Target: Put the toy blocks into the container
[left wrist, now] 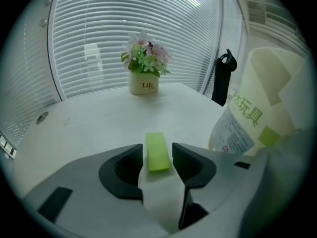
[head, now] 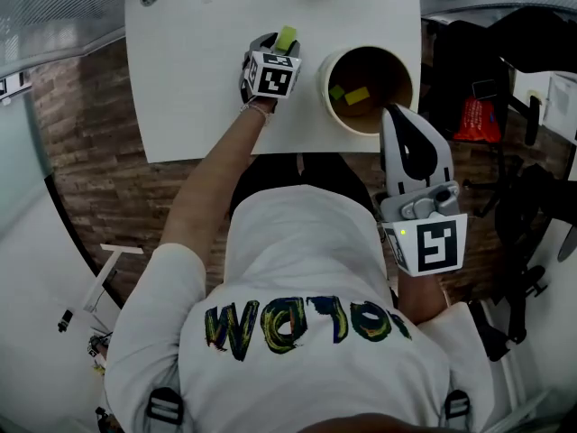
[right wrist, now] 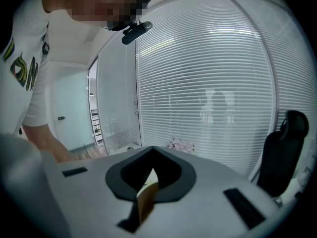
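— Where's the block they're after?

— The green block lies flat on the white table, lengthwise between the jaws of the left gripper. Those jaws stand wide apart, with a sliver of table showing on either side of the block. Nothing is gripped yet.

— And the other hand?

— The right gripper has its tips at the near rim of the container. Seen along its own jaws, they look drawn together with a tan strip of the wall pinched between them, so I'd say it is steadying the tub. A green piece and a yellow piece are inside already.

— So what could go wrong?

— A few things, I reckon. The block sits a touch nearer one jaw than the other. If they close like that, the nearer pad meets it first and may skid or swivel it on that smooth tabletop. Then the pads would catch only a corner, and a corner grip could let go on the way over.

— And the tub?

— It stands close to the table's near edge, just beside the left gripper. A tug from the right hand on that thin wall might tilt it or drag it toward the drop. The block could also clip the rim if it is carried across too low
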